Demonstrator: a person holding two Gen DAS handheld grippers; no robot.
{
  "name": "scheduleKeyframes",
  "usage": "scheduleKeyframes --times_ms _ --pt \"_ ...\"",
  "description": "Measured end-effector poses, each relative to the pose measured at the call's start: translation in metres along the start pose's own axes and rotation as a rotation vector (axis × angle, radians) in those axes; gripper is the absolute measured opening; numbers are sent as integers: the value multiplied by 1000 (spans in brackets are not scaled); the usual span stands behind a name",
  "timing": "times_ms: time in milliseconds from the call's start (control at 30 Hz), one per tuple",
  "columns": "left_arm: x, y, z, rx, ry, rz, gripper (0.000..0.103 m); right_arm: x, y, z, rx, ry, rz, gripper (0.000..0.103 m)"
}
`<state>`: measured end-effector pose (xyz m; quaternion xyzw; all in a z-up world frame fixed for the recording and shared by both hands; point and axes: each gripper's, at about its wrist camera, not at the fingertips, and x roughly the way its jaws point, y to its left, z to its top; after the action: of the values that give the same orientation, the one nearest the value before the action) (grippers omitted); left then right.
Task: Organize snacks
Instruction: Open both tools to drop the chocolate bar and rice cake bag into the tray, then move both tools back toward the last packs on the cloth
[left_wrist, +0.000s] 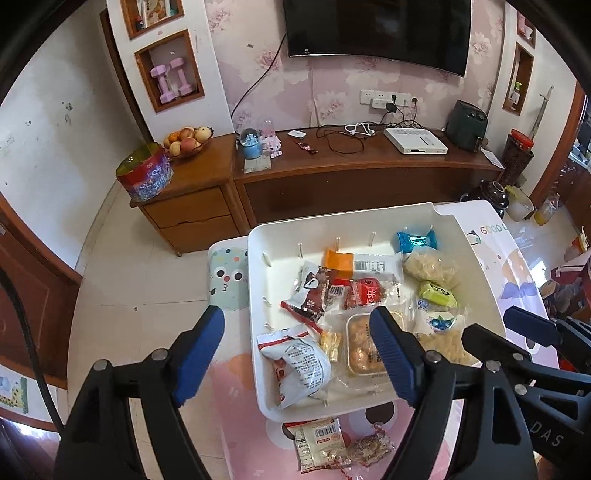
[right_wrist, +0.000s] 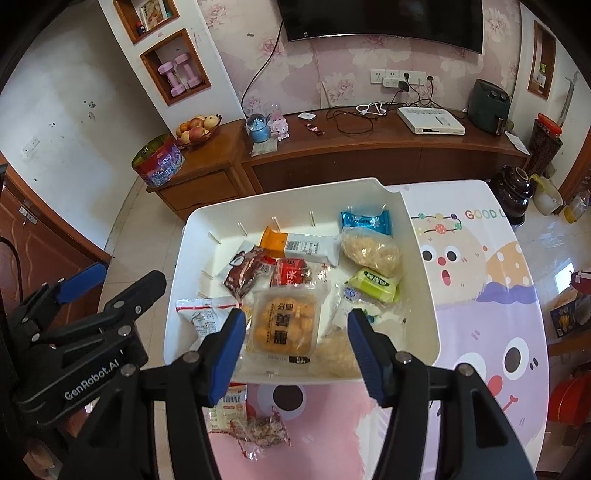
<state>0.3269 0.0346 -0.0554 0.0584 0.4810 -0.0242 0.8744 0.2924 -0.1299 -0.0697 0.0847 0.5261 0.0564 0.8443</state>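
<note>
Snack packets approx 11 in 1 white bin (right_wrist: 177, 266), 2 packets (right_wrist: 251, 424) outside on table (right_wrist: 480, 332), both jaws open, empty

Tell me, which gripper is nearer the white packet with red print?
Left. The left gripper has the white packet right between its open fingers, over the tray's left side. The right gripper hovers further right, over the yellow pastry pack.
</note>
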Motion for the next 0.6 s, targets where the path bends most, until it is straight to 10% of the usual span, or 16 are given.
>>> scheduleKeyframes --times_ms 600 --pt "-48 -5 -29 -8 -40 -49 80 -41 -5 -37 35 -19 25 58"
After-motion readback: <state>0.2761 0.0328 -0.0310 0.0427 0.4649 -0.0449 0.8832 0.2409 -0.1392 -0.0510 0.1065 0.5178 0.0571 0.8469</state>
